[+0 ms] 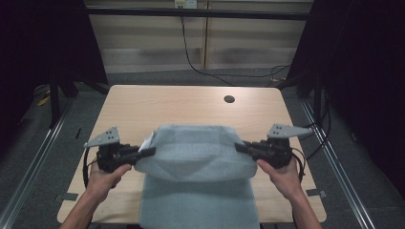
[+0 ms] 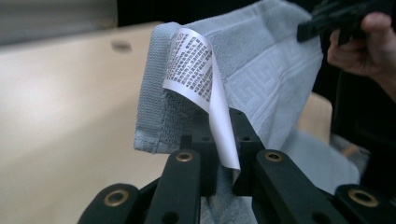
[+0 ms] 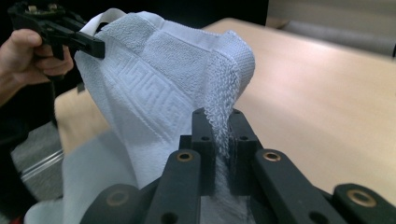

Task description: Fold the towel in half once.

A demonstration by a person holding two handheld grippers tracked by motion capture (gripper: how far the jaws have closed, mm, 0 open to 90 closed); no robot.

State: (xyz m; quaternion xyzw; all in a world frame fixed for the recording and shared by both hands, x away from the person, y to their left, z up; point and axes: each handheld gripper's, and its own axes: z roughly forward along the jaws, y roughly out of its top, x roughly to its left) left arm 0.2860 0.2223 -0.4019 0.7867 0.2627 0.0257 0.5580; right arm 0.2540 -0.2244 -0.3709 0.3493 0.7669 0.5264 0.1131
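Towel (image 1: 193,152), pale blue with a Greek-key border band, is hanging stretched between both grippers above the wooden table (image 1: 143,107), its lower part draping over the near table edge at 6 o'clock. Left gripper (image 1: 152,151) is clamping the towel's corner at 9 o'clock; in the left gripper view its jaws are pinching the hem together with the white care label (image 2: 203,84), which is curling up and over the fabric. Right gripper (image 1: 237,146) is clamping the opposite corner at 3 o'clock; in the right gripper view terry cloth is sitting squeezed between the jaws. Person's left hand (image 1: 102,174) and right hand (image 1: 282,174) are gripping the tool bodies. Cable hole (image 1: 229,99) is sitting at 1 o'clock on the table, well apart from the towel.
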